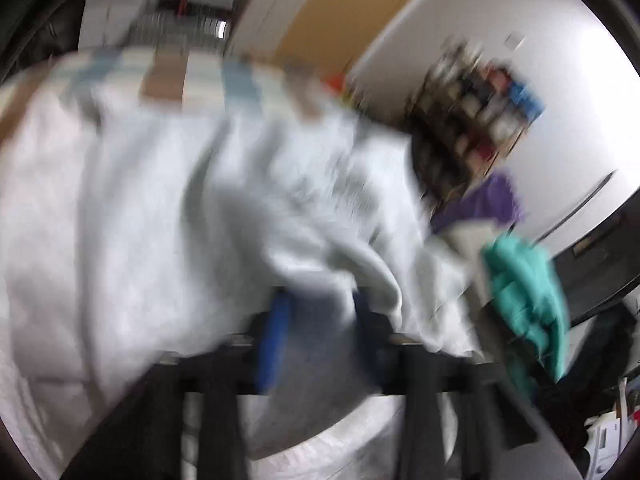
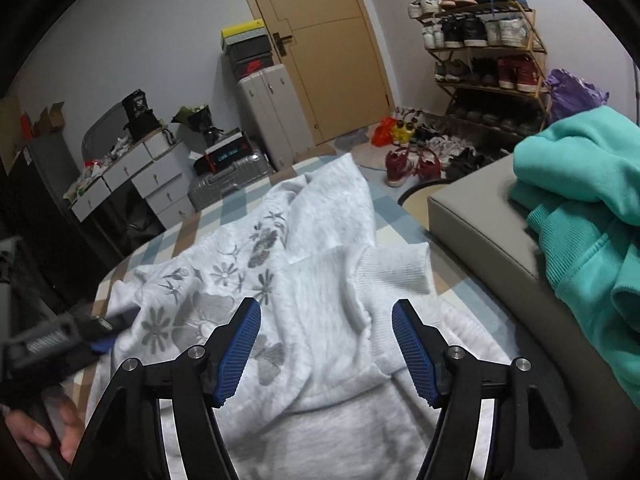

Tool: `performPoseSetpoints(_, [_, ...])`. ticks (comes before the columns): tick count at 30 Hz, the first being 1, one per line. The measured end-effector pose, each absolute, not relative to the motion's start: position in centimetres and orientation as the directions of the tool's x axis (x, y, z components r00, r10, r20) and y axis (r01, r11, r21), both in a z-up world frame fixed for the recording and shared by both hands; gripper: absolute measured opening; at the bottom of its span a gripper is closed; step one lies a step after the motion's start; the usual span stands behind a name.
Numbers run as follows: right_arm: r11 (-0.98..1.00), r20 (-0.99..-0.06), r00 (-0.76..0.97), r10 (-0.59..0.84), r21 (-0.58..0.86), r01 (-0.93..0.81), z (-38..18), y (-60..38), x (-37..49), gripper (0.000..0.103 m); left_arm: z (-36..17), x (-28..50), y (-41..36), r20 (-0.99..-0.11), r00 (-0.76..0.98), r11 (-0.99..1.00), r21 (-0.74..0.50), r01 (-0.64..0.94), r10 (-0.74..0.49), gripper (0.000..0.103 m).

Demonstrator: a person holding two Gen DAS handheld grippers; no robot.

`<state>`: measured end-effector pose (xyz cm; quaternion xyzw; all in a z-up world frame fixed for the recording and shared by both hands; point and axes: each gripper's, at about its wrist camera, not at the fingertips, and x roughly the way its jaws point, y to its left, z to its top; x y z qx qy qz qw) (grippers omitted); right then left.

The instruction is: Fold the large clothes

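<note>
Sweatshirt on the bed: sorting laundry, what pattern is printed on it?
White sweatshirt with grey flowers; clearest in the right wrist view.

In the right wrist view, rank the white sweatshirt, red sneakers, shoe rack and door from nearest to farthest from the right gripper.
From the right gripper:
1. White sweatshirt, directly below.
2. Red sneakers, on the floor ahead.
3. Shoe rack, far right.
4. Door, back wall.
</note>
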<state>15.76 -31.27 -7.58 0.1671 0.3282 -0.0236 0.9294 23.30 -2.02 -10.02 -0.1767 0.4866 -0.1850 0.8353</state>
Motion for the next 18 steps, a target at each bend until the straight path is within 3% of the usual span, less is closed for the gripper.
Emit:
performPoseSetpoints(2, [0.938,-0.619,0.781,0.078,0.312,0.154,-7.6,-31.4,15.8,0.068,-12.4,23.5,-3.6,-0.811,0.4,0.904,-0.396,0.163,-0.427,0.019])
performPoseSetpoints(4, [0.933,-0.618,0.779,0.103,0.331,0.139,-7.6,-31.3,16.0,0.068,-12.7,23.2,-4.0,-0.818,0.411,0.915,-0.35,0.199,-0.402,0.019])
performPoseSetpoints(11, [0.927,-0.58,0.761,0.29,0.369,-0.072,-6.2,-27.6,16.1,0.068,-10.2,21.3,1.3,-0.764,0.39,0.853,-0.503,0.139,-0.514,0.02])
performPoseSetpoints(13, [0.898,-0.58,0.717,0.387,0.413,-0.151,-5.7,-25.8,17.0,0.051,-8.2,19.3,2.6,-0.735,0.473,0.869,-0.467,0.166,-0.486,0.02])
performPoseSetpoints(17, [0.868,-0.628,0.603,0.491,0.412,-0.278,-6.1,-20.2,20.3,0.046,-6.7,17.5,4.9,-0.709,0.566,0.899,-0.412,0.149,-0.419,0.02])
performPoseSetpoints(18, [0.878,-0.646,0.596,0.477,0.379,-0.292,-6.4,-18.8,21.1,0.039,-7.0,17.3,5.4,-0.71,0.566,0.897,-0.42,0.137,-0.419,0.02])
